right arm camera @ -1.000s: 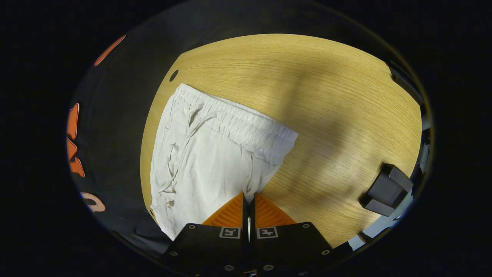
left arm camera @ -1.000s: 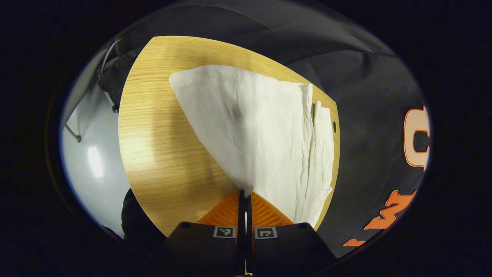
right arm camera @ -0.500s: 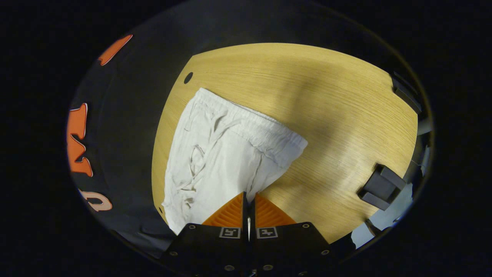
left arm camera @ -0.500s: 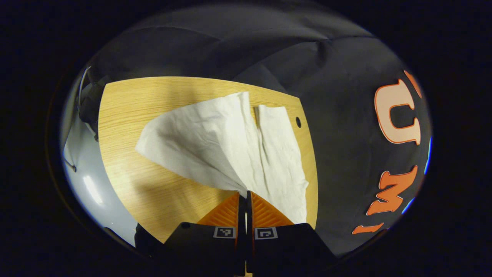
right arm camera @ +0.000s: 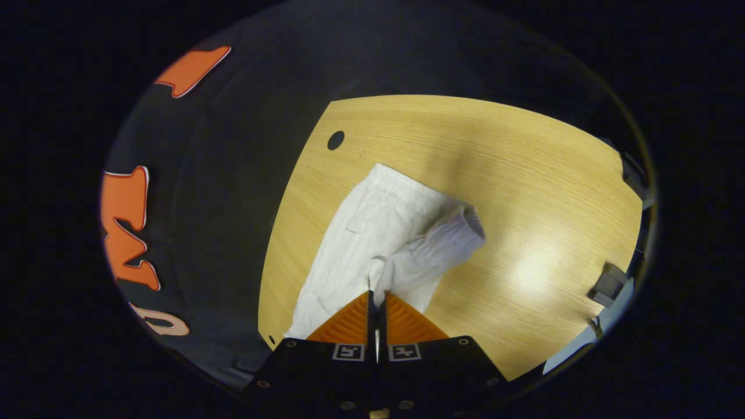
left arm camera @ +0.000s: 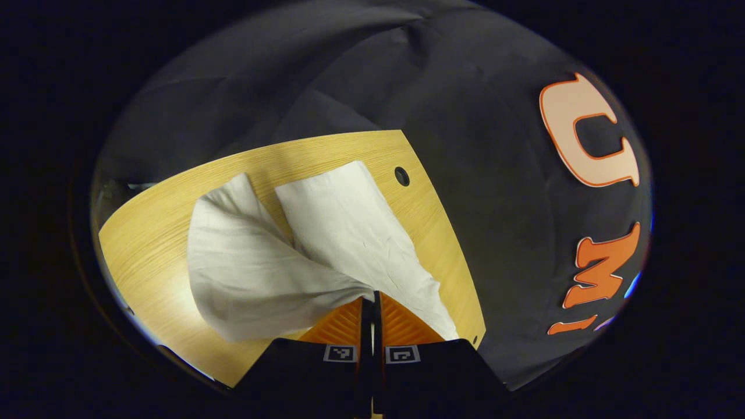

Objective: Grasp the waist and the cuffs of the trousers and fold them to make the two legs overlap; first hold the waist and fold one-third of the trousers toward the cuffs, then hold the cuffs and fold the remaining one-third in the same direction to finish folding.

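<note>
- left gripper [left arm camera: 372,298] pinching cuff end of trousers [left arm camera: 326,244], jaws closed, raising it above table [left arm camera: 430,233]
- right gripper [right arm camera: 377,298] clamping waist cloth (lifting legs to overlap)

- I am finding no word, number or brand to read on the white trousers [left arm camera: 326,244] pinched in my jaws.
- Just behind the jaws of my left gripper [left arm camera: 372,299], two small square black-and-white coded markers [left arm camera: 340,352] are sitting side by side, one on each finger base; they are showing patterns, not letters.
- My right gripper [right arm camera: 377,297] is carrying a matching marker pair [right arm camera: 348,351] behind its jaws.
</note>
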A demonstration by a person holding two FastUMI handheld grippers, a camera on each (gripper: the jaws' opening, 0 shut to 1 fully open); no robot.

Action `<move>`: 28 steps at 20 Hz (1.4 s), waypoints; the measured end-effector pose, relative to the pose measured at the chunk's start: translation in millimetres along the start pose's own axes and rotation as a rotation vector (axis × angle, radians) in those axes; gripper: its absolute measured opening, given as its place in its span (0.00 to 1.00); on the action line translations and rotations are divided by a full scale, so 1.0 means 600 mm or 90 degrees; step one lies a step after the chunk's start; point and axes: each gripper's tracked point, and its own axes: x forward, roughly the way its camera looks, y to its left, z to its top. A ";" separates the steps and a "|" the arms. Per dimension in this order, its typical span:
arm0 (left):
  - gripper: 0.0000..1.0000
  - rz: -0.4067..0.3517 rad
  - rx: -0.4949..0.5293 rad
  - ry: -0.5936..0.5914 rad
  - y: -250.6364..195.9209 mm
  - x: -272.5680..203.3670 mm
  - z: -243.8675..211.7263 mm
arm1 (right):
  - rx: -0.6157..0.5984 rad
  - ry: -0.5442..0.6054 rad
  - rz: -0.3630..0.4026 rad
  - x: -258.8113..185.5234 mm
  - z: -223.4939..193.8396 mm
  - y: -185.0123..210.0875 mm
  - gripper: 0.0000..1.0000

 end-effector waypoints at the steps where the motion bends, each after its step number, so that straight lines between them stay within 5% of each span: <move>1: 0.04 -0.012 -0.009 0.008 -0.019 0.016 0.006 | -0.007 -0.001 -0.004 0.015 0.009 0.016 0.01; 9: 0.04 -0.028 -0.002 0.000 -0.094 0.132 0.099 | -0.040 0.011 -0.017 0.126 0.064 0.118 0.01; 15: 0.02 0.028 0.023 0.039 -0.065 0.261 0.117 | -0.061 0.016 -0.044 0.214 0.090 0.123 0.01; 19: 0.04 0.059 0.033 0.064 -0.036 0.293 0.108 | -0.088 0.010 -0.055 0.231 0.080 0.127 0.13; 22: 0.42 0.050 0.056 0.068 -0.044 0.285 0.114 | -0.098 -0.002 -0.045 0.214 0.081 0.134 0.68; 23: 0.72 0.042 0.066 0.070 -0.053 0.279 0.113 | -0.111 -0.007 -0.050 0.209 0.079 0.130 0.87; 24: 0.81 0.045 0.083 0.066 -0.055 0.277 0.117 | -0.127 -0.014 -0.058 0.199 0.079 0.123 0.99; 26: 1.00 0.047 0.127 0.049 -0.064 0.260 0.123 | -0.163 -0.027 -0.062 0.180 0.074 0.118 0.99; 28: 1.00 0.049 0.177 0.041 -0.074 0.241 0.123 | -0.182 -0.038 -0.052 0.153 0.064 0.116 0.99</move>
